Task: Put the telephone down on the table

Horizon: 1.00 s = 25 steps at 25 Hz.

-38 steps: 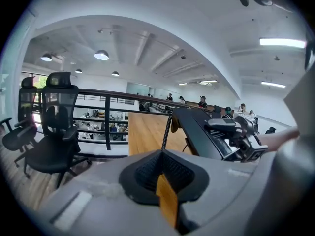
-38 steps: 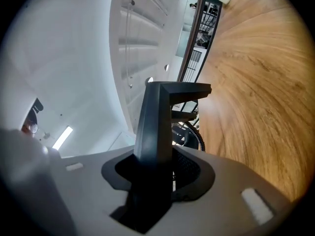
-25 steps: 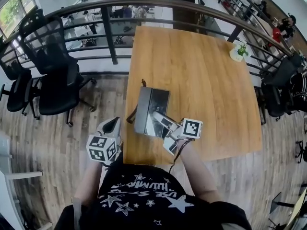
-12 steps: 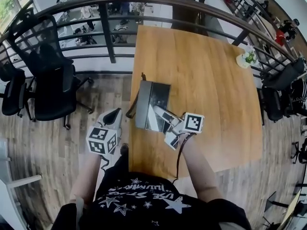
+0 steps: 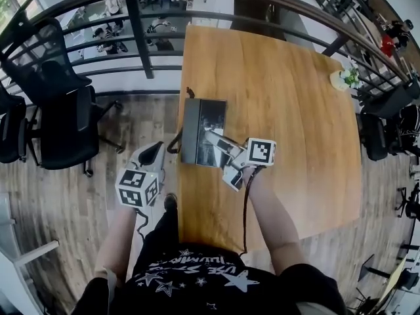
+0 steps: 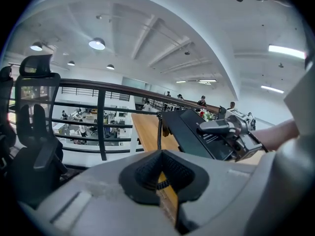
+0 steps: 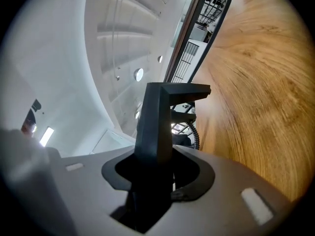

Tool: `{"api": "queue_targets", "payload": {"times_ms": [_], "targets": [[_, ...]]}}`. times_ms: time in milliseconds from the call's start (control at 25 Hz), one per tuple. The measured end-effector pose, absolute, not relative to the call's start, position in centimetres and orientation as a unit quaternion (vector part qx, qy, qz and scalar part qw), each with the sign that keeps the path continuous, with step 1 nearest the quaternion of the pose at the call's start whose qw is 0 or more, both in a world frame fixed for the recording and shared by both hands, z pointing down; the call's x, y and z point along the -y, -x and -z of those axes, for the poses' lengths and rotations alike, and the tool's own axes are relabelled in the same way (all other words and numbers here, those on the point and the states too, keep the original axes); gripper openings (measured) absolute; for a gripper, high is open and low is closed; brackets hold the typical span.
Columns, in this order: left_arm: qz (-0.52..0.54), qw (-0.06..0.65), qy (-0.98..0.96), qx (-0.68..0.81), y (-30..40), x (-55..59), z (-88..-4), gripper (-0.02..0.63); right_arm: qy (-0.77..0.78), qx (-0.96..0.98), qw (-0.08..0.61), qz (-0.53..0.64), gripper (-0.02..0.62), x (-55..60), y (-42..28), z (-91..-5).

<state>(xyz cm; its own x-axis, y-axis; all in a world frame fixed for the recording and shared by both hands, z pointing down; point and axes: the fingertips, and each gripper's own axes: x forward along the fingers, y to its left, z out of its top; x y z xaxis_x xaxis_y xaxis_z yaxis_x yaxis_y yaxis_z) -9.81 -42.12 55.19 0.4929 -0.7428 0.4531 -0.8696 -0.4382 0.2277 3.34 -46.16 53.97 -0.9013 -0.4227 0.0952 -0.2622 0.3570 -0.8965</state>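
1 stiff, probably hefty telephone (image 5: 199,122) is clamped by its near edge, a sound hold, in the right claw (image 5: 215,140) over the worktop (image 5: 295,110); left claw (image 5: 153,155) clenched, empty.

Black T-shirt (image 5: 197,274), white lettering among stars (upside down), not legible

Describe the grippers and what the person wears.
Left gripper and right gripper: pale grey shells, black ribbed pads on the jaws, each with a white cube of black square markers. Dark cable trails from the right. Black star-printed shirt, short sleeves.
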Motion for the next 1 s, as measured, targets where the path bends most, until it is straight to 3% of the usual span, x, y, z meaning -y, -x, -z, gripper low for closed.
{"api": "queue_targets", "payload": {"times_ms": [280,640,1000], "targets": [[-0.150,0.230,-0.830,0.485,10.2,44.3,-56.8,0.002,0.243,-0.782,0.046,0.572,0.163,48.1,-3.7,-58.2],[-0.158,0.249,-0.825,0.481,8.7,44.7,-58.9,0.002,0.222,-0.796,0.066,0.559,0.163,48.9,-4.4,-58.9],[-0.164,0.260,-0.826,0.473,7.0,43.7,-59.7,0.002,0.240,-0.813,0.025,0.530,0.164,48.6,-4.9,-59.5]]}}
